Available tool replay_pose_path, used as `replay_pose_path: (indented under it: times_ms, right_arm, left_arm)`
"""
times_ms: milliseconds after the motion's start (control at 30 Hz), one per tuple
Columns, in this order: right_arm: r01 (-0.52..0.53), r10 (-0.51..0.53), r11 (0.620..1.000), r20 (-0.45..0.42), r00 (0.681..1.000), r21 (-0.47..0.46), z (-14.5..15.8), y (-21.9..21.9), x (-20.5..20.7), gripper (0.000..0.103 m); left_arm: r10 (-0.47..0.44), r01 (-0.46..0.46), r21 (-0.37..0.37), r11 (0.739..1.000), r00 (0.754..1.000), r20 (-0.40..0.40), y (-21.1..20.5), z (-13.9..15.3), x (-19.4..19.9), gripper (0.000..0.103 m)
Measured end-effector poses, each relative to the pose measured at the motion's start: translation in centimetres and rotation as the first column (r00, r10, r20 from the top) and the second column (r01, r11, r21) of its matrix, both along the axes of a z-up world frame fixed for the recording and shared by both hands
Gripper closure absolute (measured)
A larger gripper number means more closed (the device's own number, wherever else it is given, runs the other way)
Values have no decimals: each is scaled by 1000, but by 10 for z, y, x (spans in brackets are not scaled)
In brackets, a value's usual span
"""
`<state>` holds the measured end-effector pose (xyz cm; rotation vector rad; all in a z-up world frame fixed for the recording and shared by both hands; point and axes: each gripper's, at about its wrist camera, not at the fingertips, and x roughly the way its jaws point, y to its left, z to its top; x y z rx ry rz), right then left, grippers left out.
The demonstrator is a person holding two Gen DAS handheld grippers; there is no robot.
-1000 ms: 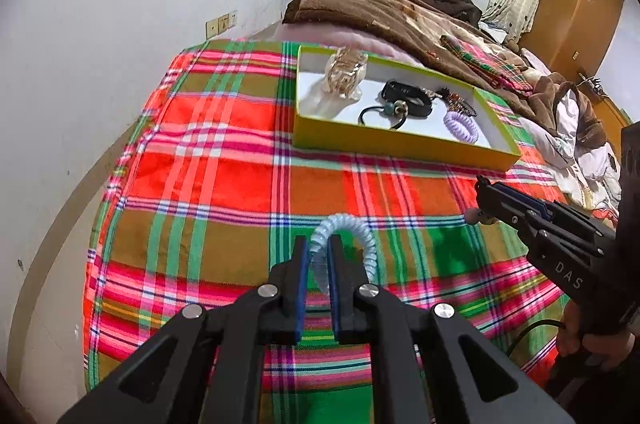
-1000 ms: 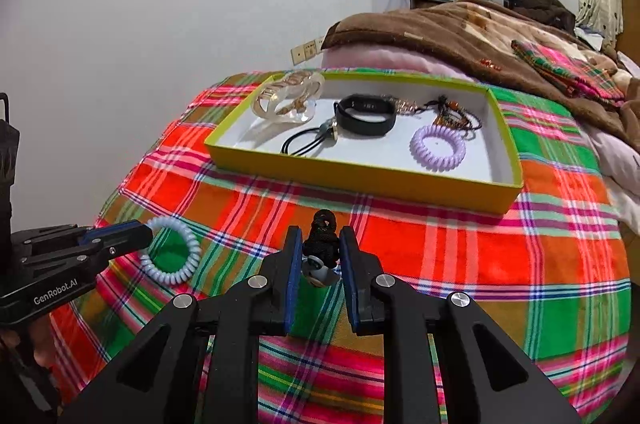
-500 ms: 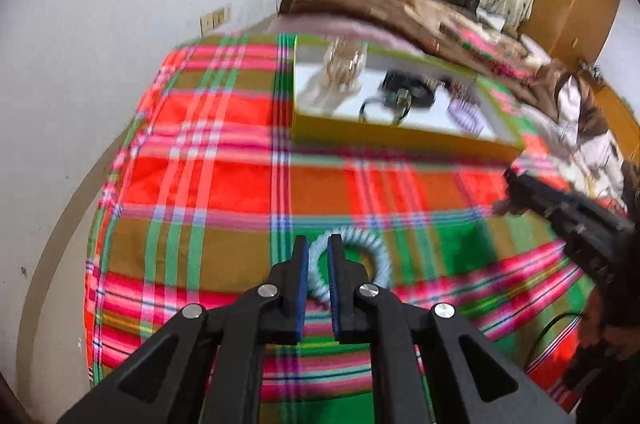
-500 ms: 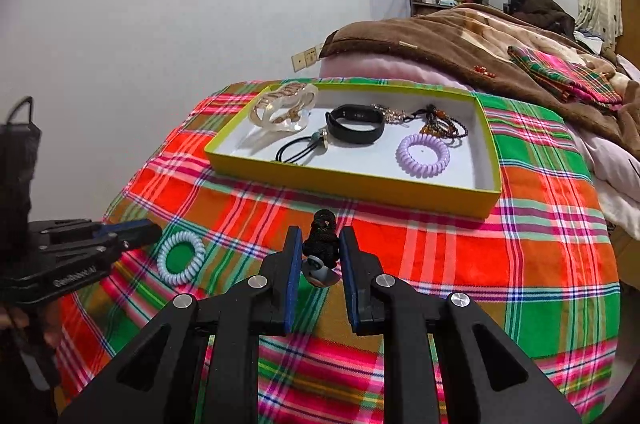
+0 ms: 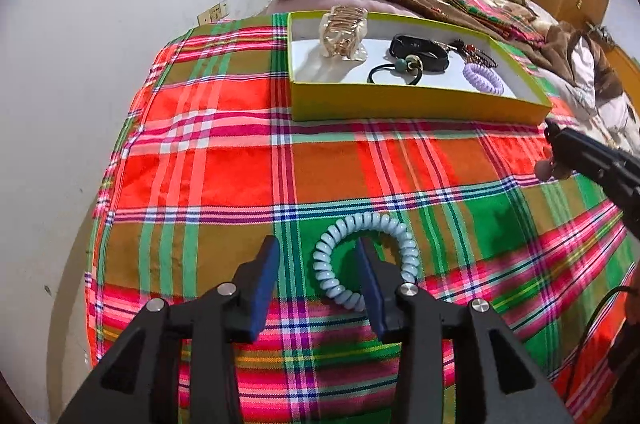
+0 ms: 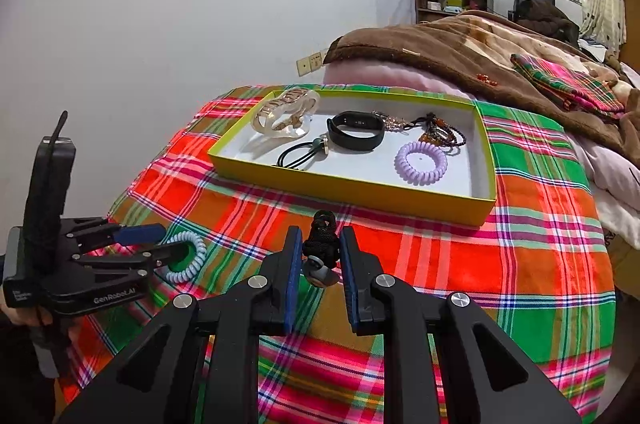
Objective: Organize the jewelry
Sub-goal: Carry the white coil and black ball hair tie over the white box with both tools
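A pale blue spiral hair tie (image 5: 366, 260) lies on the plaid cloth; it also shows in the right wrist view (image 6: 185, 258). My left gripper (image 5: 318, 264) is open around its left side, the right finger inside the ring. My right gripper (image 6: 319, 256) is shut on a black cord charm with a grey bead (image 6: 320, 256), held above the cloth in front of the yellow tray (image 6: 352, 189). The tray holds a clear bangle (image 6: 286, 113), a black band (image 6: 356, 131), a black hair tie (image 6: 300, 155), a purple spiral tie (image 6: 420, 163) and beaded pieces (image 6: 436, 131).
The plaid cloth (image 5: 224, 163) covers the end of a bed against a white wall (image 5: 100, 23). A brown blanket (image 6: 460, 55) and bedding lie behind the tray. The yellow tray (image 5: 400, 103) sits at the far side of the cloth.
My left gripper has opened and let go of the blue spiral tie, which now lies on the cloth. My right gripper has drawn back a little, still holding the charm.
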<state>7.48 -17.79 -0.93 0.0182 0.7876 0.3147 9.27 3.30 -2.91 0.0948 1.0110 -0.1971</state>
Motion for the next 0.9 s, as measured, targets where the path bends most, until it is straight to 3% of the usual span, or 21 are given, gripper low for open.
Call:
replay_pose_path:
  times_ms: [133, 167, 433, 900]
  right_arm:
    - [3, -3, 1000, -2, 1000, 4, -1, -1, 0, 83]
    - [4, -3, 1000, -4, 1000, 5, -1, -1, 1, 83]
    - [11, -11, 1000, 1, 1000, 10, 1, -5, 1, 83]
    - [29, -30, 999, 47, 998, 23, 22, -18, 8, 83]
  left_arm:
    - [-20, 20, 18, 1000, 1000, -1, -4, 1, 1, 89]
    - [-22, 22, 19, 1000, 1000, -2, -6, 1, 1, 91]
    - [-19, 19, -10, 1000, 1000, 7, -10, 7, -1, 93]
    - [-28, 35, -78, 996, 996, 89, -23, 49, 13, 93]
